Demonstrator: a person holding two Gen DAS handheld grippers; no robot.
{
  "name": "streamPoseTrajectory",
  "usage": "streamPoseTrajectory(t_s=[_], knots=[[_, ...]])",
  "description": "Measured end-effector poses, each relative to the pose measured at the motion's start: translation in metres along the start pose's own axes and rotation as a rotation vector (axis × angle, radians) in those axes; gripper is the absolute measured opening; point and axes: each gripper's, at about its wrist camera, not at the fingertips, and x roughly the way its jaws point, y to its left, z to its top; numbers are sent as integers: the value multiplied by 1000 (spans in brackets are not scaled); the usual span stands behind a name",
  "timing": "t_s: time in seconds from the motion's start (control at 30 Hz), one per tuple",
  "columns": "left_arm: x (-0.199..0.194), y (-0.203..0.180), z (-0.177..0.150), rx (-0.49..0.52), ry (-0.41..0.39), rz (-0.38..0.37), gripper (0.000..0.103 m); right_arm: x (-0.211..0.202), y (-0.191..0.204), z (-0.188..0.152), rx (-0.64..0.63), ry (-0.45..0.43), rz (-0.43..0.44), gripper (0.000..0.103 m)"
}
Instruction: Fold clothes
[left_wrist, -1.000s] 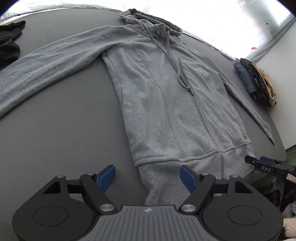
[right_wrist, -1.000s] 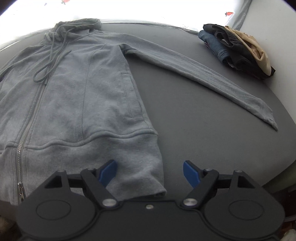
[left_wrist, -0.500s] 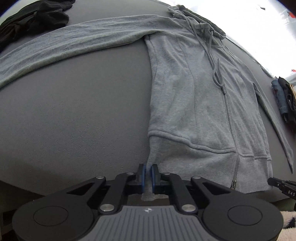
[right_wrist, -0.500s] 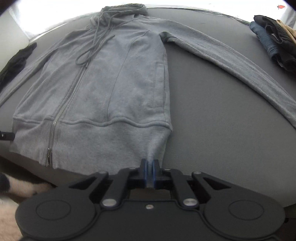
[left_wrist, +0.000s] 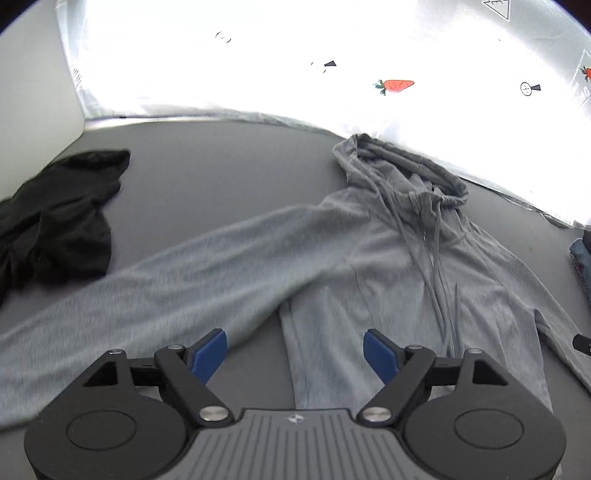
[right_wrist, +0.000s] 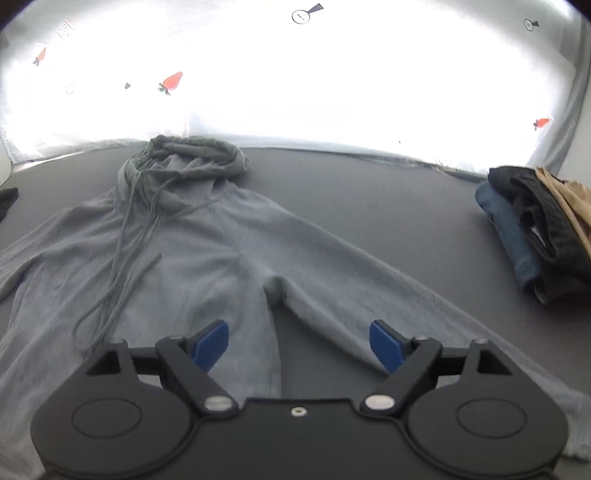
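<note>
Grey jersey, a zip-front hoodie (left_wrist: 388, 266), lies spread on its back over the dark grey table (left_wrist: 229, 173), hood toward the bright white curtain (left_wrist: 332, 55) at the far edge and both sleeves stretched out to the sides. Its drawcords trail loosely down the chest. Small printed carrots and round marks dot the curtain; no writing on them can be read.

No bin or basket shows. A crumpled black garment (left_wrist: 62, 218) sits on the table beyond the hoodie's left sleeve, and a folded stack of clothes (right_wrist: 535, 229), blue denim, black and tan, lies well apart past the right sleeve.

Left gripper (left_wrist: 295, 354) hovers tilted downward over the left side of the body where the sleeve joins; its blue-padded jaws are opening, wide apart, with fabric below them but nothing pinched. Right gripper (right_wrist: 299, 347) hangs likewise over the right underarm, jaws opening and spread, the pads clear of the cloth.
</note>
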Motion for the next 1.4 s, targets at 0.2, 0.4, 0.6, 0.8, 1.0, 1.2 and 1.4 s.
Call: streamPoseTrajectory(t_s=[0.2,0.4,0.6,0.8,1.0,1.2,1.4], knots=[[99,-44,121,123,-64,12,91,97,31,103,-46,-73,-15,95],[227,-108,200,353,-70,24,93,220,62,181,-148,-39,-12,97],[307,-128,211,564,-66,156,95,299,91,190,-399,-32,-94,94],[302,-117,219,562,-273,293,98,291,76,213,-382,-253,-286,93],[292,-119,227,493,-314,334,98,269,54,246,-192,-320,-260,99],[297,-91,235,264,-55,90,98,313,61,224,-247,-54,-159,90],[259,-63,251,15,-2,-172,100,282,46,227,-106,-58,-35,94]])
